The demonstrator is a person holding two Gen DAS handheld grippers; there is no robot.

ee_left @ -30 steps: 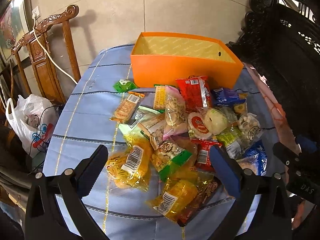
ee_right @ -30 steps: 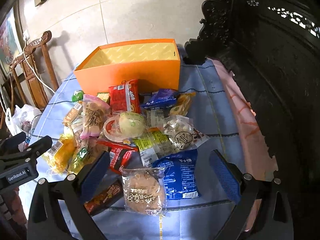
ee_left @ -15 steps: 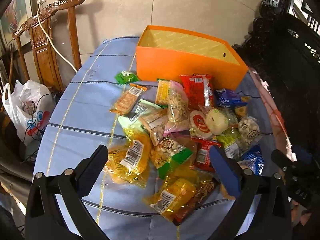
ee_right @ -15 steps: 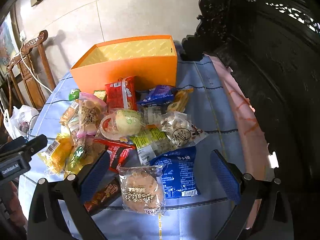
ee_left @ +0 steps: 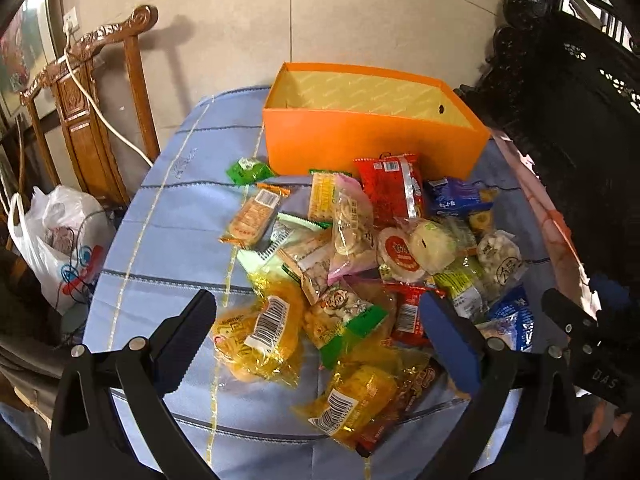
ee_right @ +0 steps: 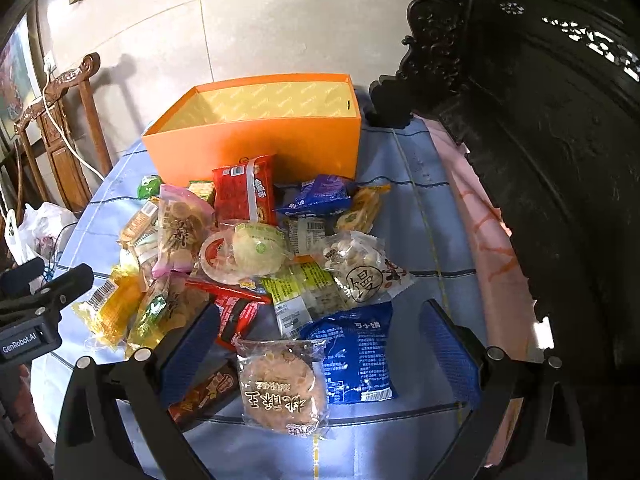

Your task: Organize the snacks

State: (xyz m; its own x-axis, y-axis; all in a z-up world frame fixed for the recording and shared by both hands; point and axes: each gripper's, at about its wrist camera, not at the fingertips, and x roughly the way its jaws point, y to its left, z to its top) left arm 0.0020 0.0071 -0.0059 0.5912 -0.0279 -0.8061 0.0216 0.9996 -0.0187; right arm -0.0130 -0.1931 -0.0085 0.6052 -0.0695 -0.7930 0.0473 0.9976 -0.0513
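Note:
An open orange box (ee_left: 372,140) stands at the far side of the table, empty as far as I can see; it also shows in the right wrist view (ee_right: 256,144). A heap of several wrapped snacks lies in front of it: a red packet (ee_left: 394,188), yellow packets (ee_left: 260,336), a round cake in clear wrap (ee_right: 280,392), a blue packet (ee_right: 356,356). My left gripper (ee_left: 320,340) is open above the near yellow and green packets. My right gripper (ee_right: 320,344) is open above the round cake and blue packet. Neither holds anything.
The table has a light blue cloth (ee_left: 160,232). A carved wooden chair (ee_left: 92,120) with a white cable and a white plastic bag (ee_left: 60,240) are at the left. Dark carved furniture (ee_right: 540,120) stands close along the right edge.
Both grippers have shifted slightly; the left view has drifted so the box and pile sit a bit further right. Both stay open. No snack has moved.

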